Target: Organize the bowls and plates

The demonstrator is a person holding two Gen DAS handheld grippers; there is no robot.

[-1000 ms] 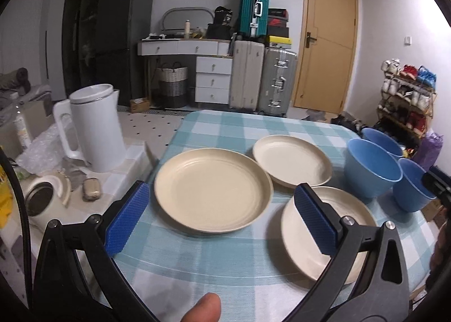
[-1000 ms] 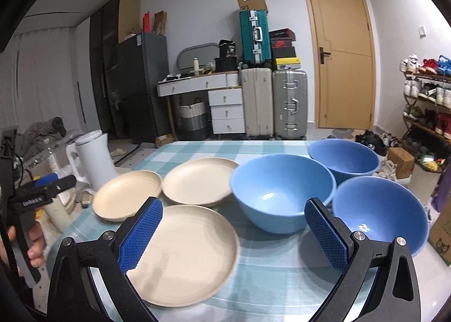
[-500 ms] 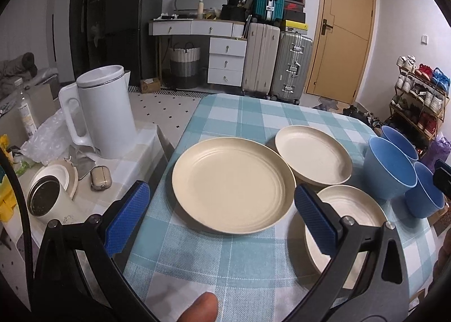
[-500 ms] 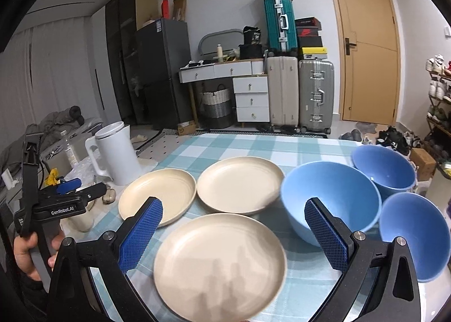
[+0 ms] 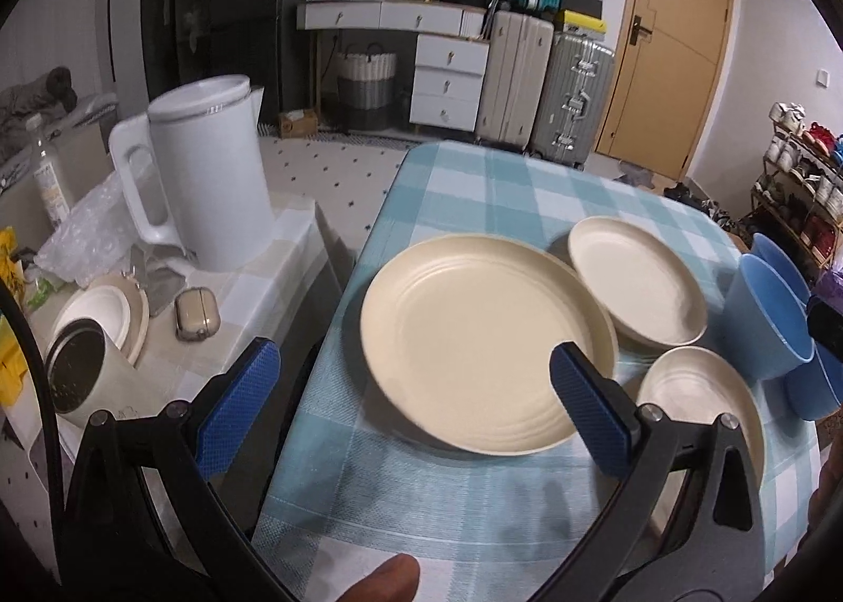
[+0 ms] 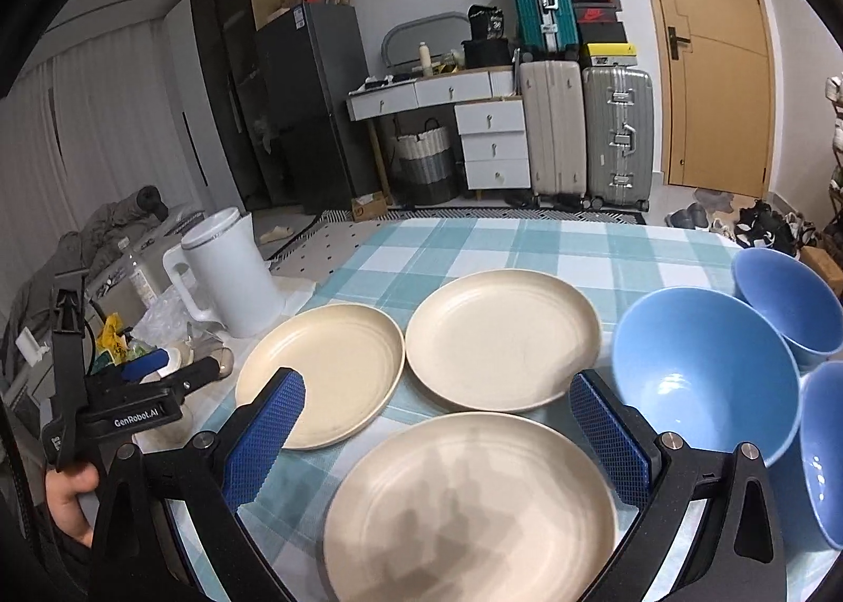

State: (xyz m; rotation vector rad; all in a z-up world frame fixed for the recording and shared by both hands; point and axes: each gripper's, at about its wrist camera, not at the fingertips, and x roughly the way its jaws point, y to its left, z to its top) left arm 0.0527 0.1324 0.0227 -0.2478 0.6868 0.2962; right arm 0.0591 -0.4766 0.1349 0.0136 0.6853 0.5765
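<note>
Three cream plates lie apart on the blue checked tablecloth [image 6: 490, 244]: a left plate [image 5: 484, 344] [image 6: 321, 370], a far plate [image 5: 635, 288] [image 6: 500, 336] and a near plate [image 5: 701, 407] [image 6: 469, 507]. Three blue bowls stand at the right: a large one [image 6: 706, 381] [image 5: 764, 323], a far one [image 6: 790, 302] and a near one [image 6: 822, 454]. My left gripper [image 5: 416, 412] is open and empty, hovering just short of the left plate, above the table's left edge. My right gripper [image 6: 437, 438] is open and empty above the near plate.
A low side table [image 5: 253, 280] left of the table holds a white kettle [image 5: 205, 175] [image 6: 232, 270], a small case [image 5: 197, 320] and a canister [image 5: 84, 381]. Suitcases [image 6: 585, 128], drawers and a door stand behind. A shoe rack [image 5: 806, 180] is at the right.
Both grippers have drawn back and up from the table and tilted down. The left one has swung left, so the side table fills more of its view. Plates and bowls have not moved.
</note>
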